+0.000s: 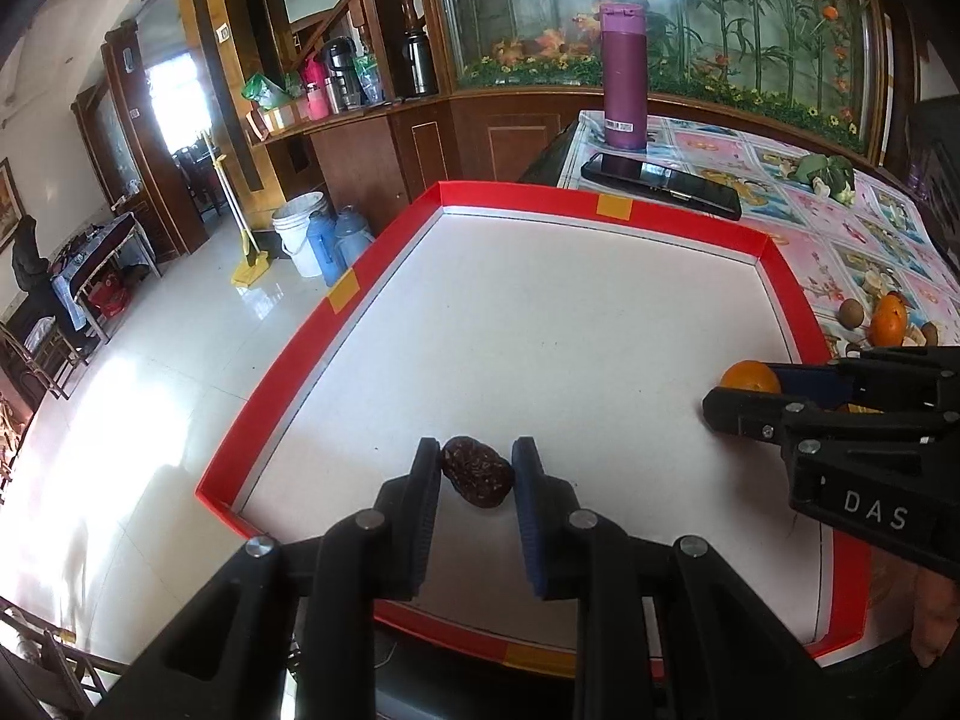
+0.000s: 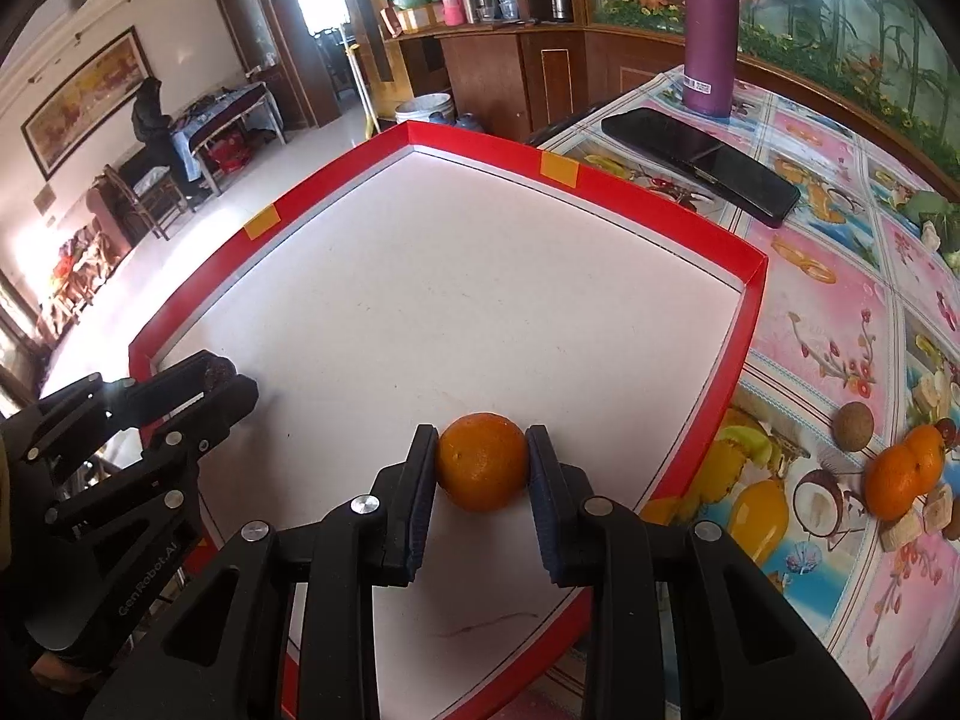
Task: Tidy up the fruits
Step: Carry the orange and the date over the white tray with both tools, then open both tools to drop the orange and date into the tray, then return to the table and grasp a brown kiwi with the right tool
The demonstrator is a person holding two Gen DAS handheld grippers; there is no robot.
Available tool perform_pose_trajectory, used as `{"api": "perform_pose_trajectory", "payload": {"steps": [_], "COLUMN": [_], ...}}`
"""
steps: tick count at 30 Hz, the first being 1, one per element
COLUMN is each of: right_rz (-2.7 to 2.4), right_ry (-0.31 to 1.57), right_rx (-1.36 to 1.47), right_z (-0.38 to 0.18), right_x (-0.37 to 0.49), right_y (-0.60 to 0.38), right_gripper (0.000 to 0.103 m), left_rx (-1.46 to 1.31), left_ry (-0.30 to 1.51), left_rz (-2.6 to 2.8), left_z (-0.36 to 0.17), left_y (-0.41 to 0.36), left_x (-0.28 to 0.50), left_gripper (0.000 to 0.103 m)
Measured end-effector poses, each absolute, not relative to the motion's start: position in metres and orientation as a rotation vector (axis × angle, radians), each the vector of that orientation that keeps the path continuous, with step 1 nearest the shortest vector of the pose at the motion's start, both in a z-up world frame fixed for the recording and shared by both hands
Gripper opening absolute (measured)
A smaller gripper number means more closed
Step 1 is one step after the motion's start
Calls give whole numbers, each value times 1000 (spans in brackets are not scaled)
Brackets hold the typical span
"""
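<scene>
Fruits are being delivered: an orange (image 2: 482, 461) is clamped by the right gripper (image 2: 482, 468), a dark fruit (image 1: 477, 471) by the left gripper (image 1: 477, 474), low over the tray (image 1: 543, 195). Release is judged next, oranges (image 2: 903, 471) waiting at three o'clock.

On the side of my right gripper (image 1: 729, 396), in the left wrist view, I read the white letters "DAS". On the body of my left gripper (image 2: 225, 387), in the right wrist view, I read "GenRobot.AI", written along the black arm. The purple bottle (image 1: 624, 78) carries a small white label with a barcode, but its print is too small to read.
</scene>
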State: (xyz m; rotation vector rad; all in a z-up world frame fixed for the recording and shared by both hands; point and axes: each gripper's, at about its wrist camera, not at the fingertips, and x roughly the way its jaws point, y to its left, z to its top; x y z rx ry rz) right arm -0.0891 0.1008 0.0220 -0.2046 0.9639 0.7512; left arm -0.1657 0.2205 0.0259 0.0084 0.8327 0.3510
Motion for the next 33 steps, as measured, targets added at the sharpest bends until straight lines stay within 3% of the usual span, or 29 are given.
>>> {"api": "perform_pose_trajectory", "payload": {"steps": [8,9,10,12,16,18,23,33], "right_rz": [753,763,772,790,817,814,758,545], "right_ry": [964,971,984,979,895,848,767,807], "right_rx": [-232,-235,-235,-201,-111,-74,-21,89], "right_z": [22,22,22,27,50,61,76,61], "right_x": [-91,-91,-90,-90,-91,-91,-84,-54], "right_y": [105,105,105,97,69,53,0,-157], "right_gripper": [30,33,41,43,43,45,53,53], "left_rx": [26,33,37,28,31,28,59,161], "left_ry": [850,852,855,866,833,811,758,751], "left_rz": [369,373,377,382,385,374,308,96], "left_z": [23,24,24,24,37,47,68,81], "left_y": [219,218,218,218,210,202,170,85], "left_x": [-167,-167,-167,-166,-171,-172,-172,-139], "left_gripper": [27,27,28,47,63,76,86,90]}}
